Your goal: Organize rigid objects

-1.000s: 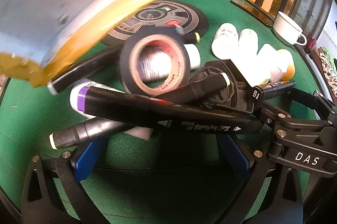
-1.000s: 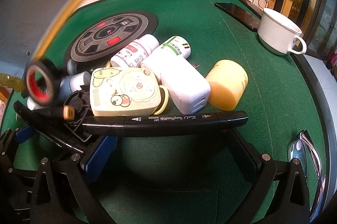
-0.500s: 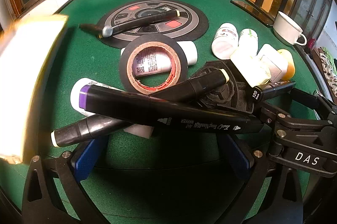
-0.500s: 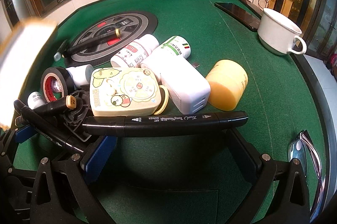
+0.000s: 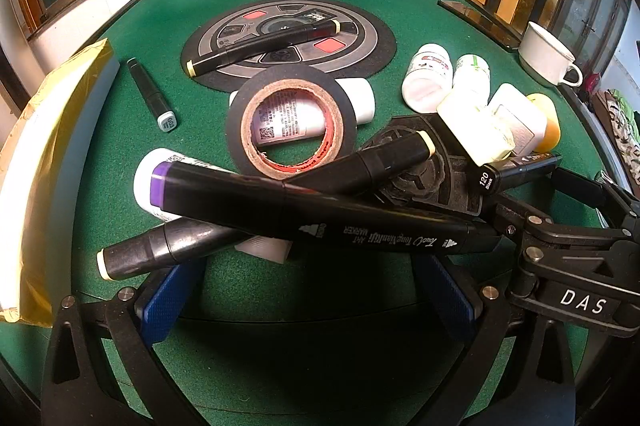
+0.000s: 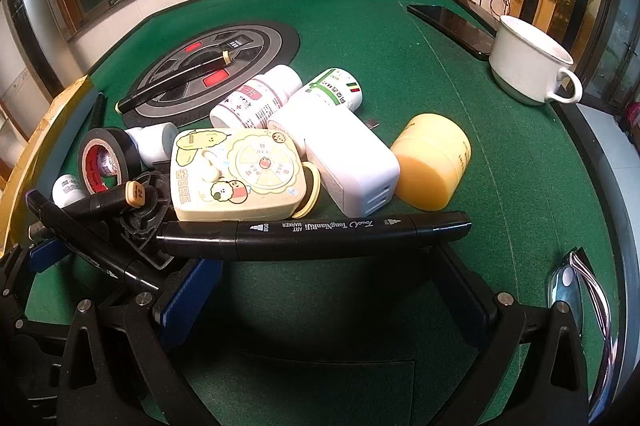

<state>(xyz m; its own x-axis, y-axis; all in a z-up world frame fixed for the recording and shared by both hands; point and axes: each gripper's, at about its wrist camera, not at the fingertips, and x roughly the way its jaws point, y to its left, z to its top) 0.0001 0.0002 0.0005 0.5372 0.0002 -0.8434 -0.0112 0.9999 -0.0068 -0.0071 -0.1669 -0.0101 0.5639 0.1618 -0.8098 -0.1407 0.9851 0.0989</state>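
Observation:
A heap of small items lies on the green felt table (image 5: 320,346). In the left wrist view my left gripper (image 5: 310,290) stands open. A purple-capped black marker (image 5: 320,214) and a cream-capped marker (image 5: 360,165) lie across, just ahead of its blue pads. Behind them lies a black tape roll (image 5: 235,121) on a white bottle. In the right wrist view my right gripper (image 6: 324,282) is open too, with a black marker (image 6: 312,234) lying across its fingertips. Past that marker sit a cartoon case (image 6: 236,177), a white charger (image 6: 352,165) and a yellow jar (image 6: 432,161).
A box bound in yellow tape (image 5: 48,161) lies at the left. A marker (image 5: 264,45) rests on the round control panel (image 5: 360,41), and a teal-capped marker (image 5: 150,93) lies near the box. A white cup (image 6: 528,65) and a phone (image 6: 452,21) sit far right.
The yellow-taped box swept from overhead down to the left and now rests on the table. The tape roll and two more markers dropped onto the felt. Both grippers stayed still.

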